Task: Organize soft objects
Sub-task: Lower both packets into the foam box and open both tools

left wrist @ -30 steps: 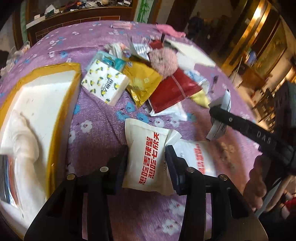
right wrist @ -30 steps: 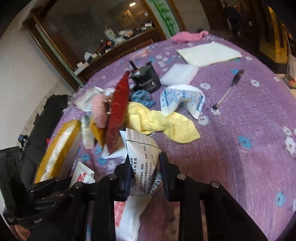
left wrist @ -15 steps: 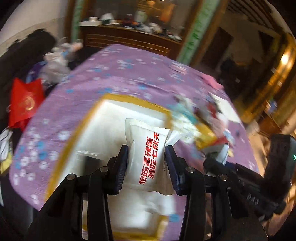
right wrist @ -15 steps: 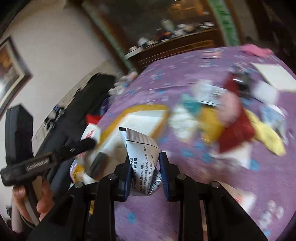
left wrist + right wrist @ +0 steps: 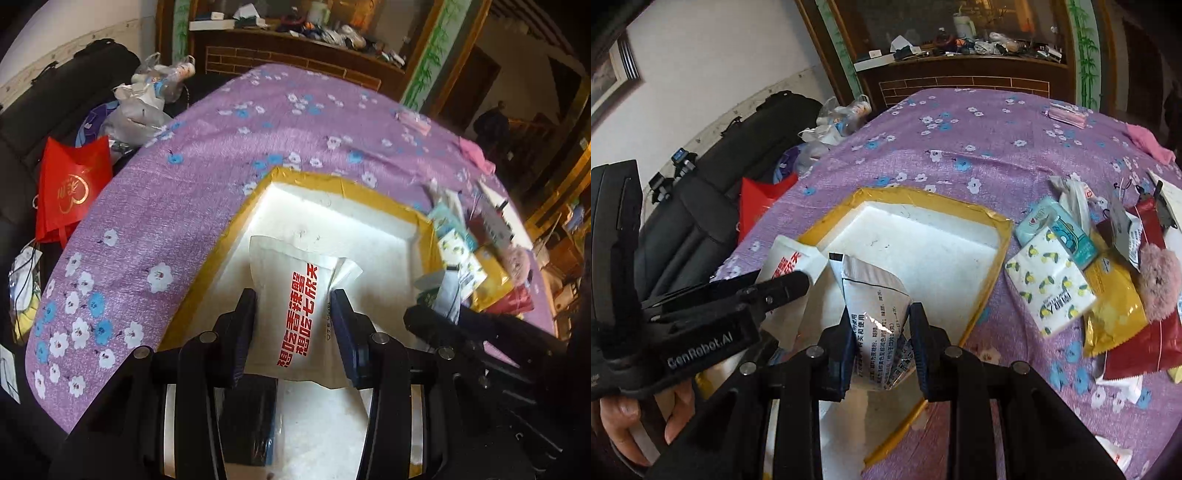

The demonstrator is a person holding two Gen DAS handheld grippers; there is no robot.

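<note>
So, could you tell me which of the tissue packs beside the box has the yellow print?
The white tissue pack with small yellow figures, closer to the camera; the teal pack behind it shows a blue cartoon instead.

Open white floor of the foam box (image 5: 923, 236) ahead; packet pile (image 5: 1108, 280) crowding just beyond its right rim.

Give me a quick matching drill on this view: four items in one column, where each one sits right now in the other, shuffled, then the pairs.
Items
1. white packet with red lettering
2. silver-backed packet with black print
3. pink plush toy
4. red bag

Places
A. off the table, beside it
B. in the right claw
C. on the purple cloth, on the snack pile
D. in the left claw, over the white tray

Pairs: 1-D, 2-B, 3-C, 4-A
</note>
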